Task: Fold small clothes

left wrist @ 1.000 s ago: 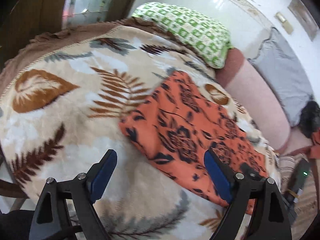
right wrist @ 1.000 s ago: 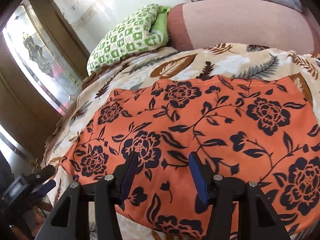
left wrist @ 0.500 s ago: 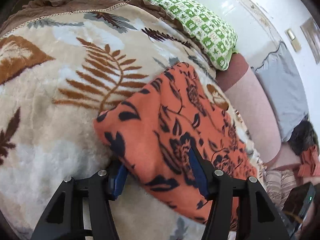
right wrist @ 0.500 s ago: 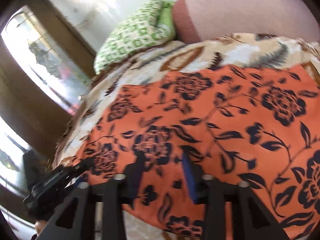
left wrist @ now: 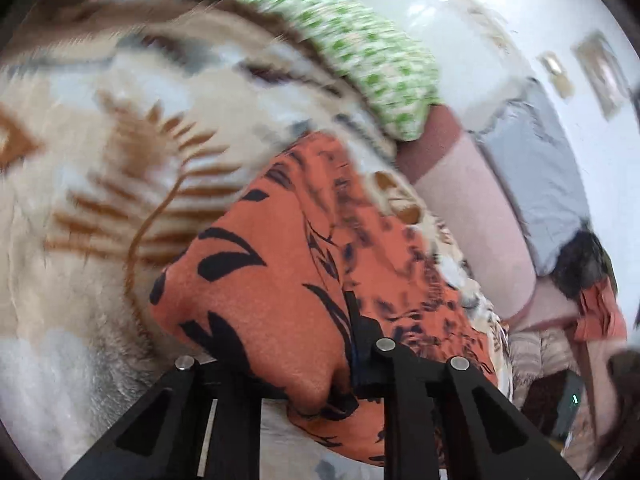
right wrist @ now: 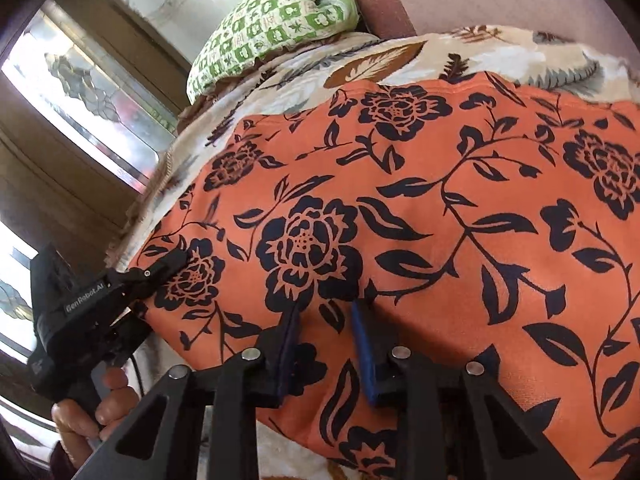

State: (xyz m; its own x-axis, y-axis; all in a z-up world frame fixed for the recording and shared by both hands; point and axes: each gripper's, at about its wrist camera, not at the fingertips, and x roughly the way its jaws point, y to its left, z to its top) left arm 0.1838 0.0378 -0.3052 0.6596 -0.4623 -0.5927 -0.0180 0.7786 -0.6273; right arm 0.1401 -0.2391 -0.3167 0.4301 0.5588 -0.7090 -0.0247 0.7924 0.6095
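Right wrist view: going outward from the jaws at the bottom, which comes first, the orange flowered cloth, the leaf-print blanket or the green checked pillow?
1. Orange flowered cloth: bunched between the closing jaws of the right gripper.
2. Leaf-print blanket: showing just beyond the cloth's far edge.
3. Green checked pillow: farthest, top centre, at the blanket's far end.

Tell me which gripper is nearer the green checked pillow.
Left. The left gripper bites the orange cloth at its corner on the pillow side; the right gripper, jaws closing, pinches the near edge further along.
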